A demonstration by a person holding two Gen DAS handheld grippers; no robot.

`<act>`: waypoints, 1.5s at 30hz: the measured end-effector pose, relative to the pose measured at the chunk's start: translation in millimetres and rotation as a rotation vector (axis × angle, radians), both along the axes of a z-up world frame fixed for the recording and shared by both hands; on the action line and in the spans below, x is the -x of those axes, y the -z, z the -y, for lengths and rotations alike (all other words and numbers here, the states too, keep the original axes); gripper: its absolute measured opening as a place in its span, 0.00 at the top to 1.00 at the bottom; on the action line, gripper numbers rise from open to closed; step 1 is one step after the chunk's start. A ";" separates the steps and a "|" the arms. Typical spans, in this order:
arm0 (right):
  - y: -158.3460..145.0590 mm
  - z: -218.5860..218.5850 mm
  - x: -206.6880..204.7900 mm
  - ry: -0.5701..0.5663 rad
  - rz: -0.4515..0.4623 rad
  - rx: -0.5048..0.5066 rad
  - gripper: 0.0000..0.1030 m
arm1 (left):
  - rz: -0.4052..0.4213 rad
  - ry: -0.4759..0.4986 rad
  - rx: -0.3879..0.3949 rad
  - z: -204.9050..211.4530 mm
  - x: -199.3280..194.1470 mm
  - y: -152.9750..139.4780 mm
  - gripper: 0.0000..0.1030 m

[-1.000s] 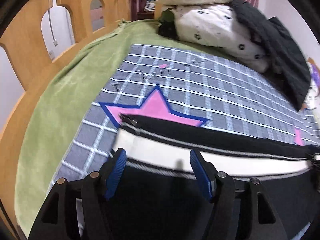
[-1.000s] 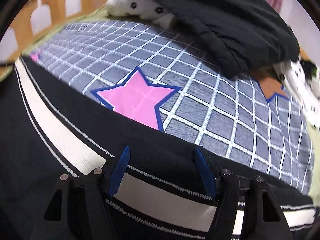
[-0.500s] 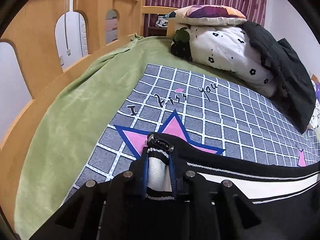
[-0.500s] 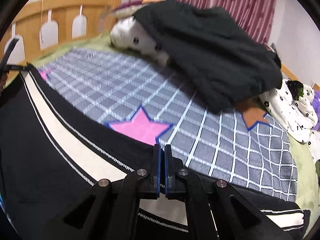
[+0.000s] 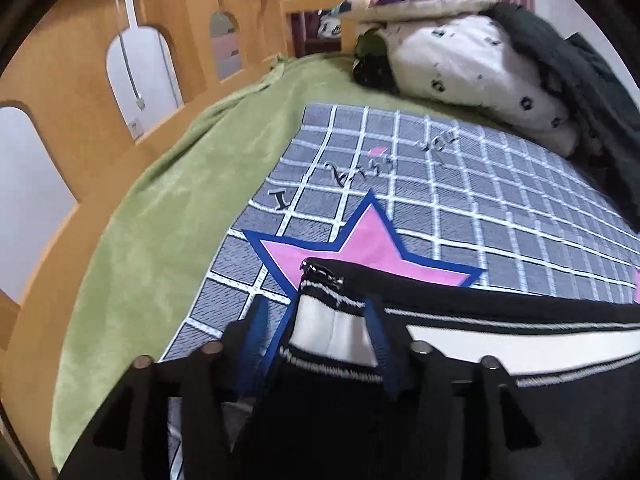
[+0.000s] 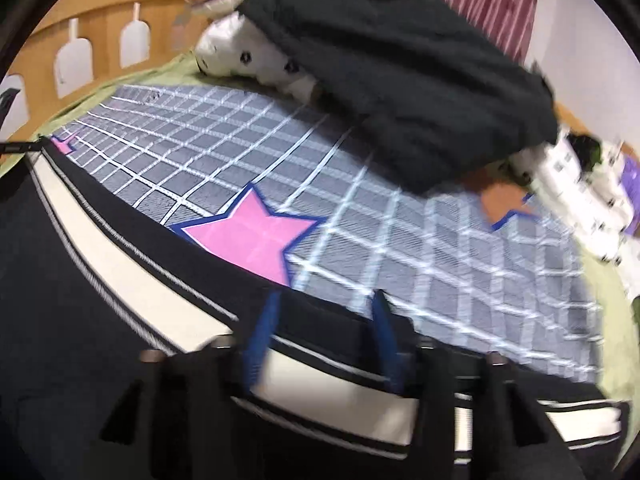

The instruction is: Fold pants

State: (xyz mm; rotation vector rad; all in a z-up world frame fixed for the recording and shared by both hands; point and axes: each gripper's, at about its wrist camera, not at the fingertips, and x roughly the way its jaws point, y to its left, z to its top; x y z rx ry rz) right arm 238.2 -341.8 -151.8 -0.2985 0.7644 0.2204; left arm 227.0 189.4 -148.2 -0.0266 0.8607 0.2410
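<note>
The left tool (image 5: 316, 340) has its fingers spread, and a bunched corner of the pants (image 5: 332, 320) stands up between the blue pads (image 5: 378, 344). The cloth leans against the right pad, while the left pad sits apart from it, so nothing is pinched. The pants are black with a wide white stripe edged by thin white lines. From this corner they stretch away to the right of the tool along the near edge of a grey checked blanket (image 5: 480, 208). Just ahead of the corner lies a pink star (image 5: 360, 244) with a blue border, and the corner overlaps its lower points. Farther ahead are pillows (image 5: 472, 68) and a dark garment (image 5: 580, 92). To the left are a green sheet (image 5: 160, 220) and the wooden bed rail (image 5: 72, 60).

The right tool (image 6: 324, 340) is also spread, its pads (image 6: 258, 344) straddling the striped edge of the pants (image 6: 120, 280) without gripping it. This view is blurred. The pants run from under this tool far to the left, lying flat on the blanket (image 6: 440, 248). Another pink star (image 6: 256, 236) sits just ahead and left of the tool, touching the pants' edge. A black garment (image 6: 400, 72) is heaped well ahead over spotted bedding (image 6: 256, 56).
</note>
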 end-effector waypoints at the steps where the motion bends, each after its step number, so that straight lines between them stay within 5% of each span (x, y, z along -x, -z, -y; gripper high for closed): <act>1: -3.4 9.7 3.3 0.008 0.012 0.006 0.40 | 0.014 0.007 -0.002 1.2 6.4 -2.9 0.37; 9: 21.5 63.9 -29.7 -0.028 -0.169 0.037 0.43 | -0.017 0.054 0.034 13.4 12.3 -0.1 0.37; 10: 25.4 64.0 -32.5 -0.053 -0.183 0.025 0.58 | -0.019 0.059 0.033 15.3 13.4 -0.1 0.37; 11: 27.1 62.9 -33.2 -0.078 -0.189 0.013 0.97 | -0.019 0.060 0.028 17.0 14.8 -0.5 0.37; 14: 24.1 50.4 -29.2 -0.095 -0.155 0.068 0.98 | -0.009 0.067 0.036 19.5 20.6 -3.5 0.37; 17: 22.2 60.6 -30.6 -0.042 -0.099 -0.013 0.98 | -0.007 0.072 0.053 24.3 18.4 -3.2 0.37; 20: 38.2 55.2 -37.5 -0.001 -0.089 0.012 0.96 | -0.027 0.085 0.061 33.9 11.2 -0.3 0.37; 25: 6.3 70.0 -19.2 0.070 -0.017 0.021 0.86 | 0.004 0.106 0.042 38.3 16.8 -5.4 0.36; 27: -9.2 93.2 -4.0 0.142 0.047 -0.004 0.69 | 0.001 0.095 0.035 34.9 15.2 0.1 0.36; 32: 31.3 135.1 -18.1 0.279 -0.091 0.023 0.70 | -0.057 0.049 0.018 27.3 -8.2 29.3 0.36; 37: 29.0 138.5 -19.0 0.305 -0.077 0.004 0.70 | -0.085 0.034 -0.018 31.3 -17.1 34.8 0.33; 41: 13.4 138.7 -16.3 0.395 -0.085 -0.058 0.65 | -0.080 -0.002 0.082 24.4 -3.8 12.7 0.33; 45: -15.5 116.7 12.1 0.441 -0.073 -0.097 0.57 | -0.036 0.028 0.088 35.9 34.7 -28.3 0.33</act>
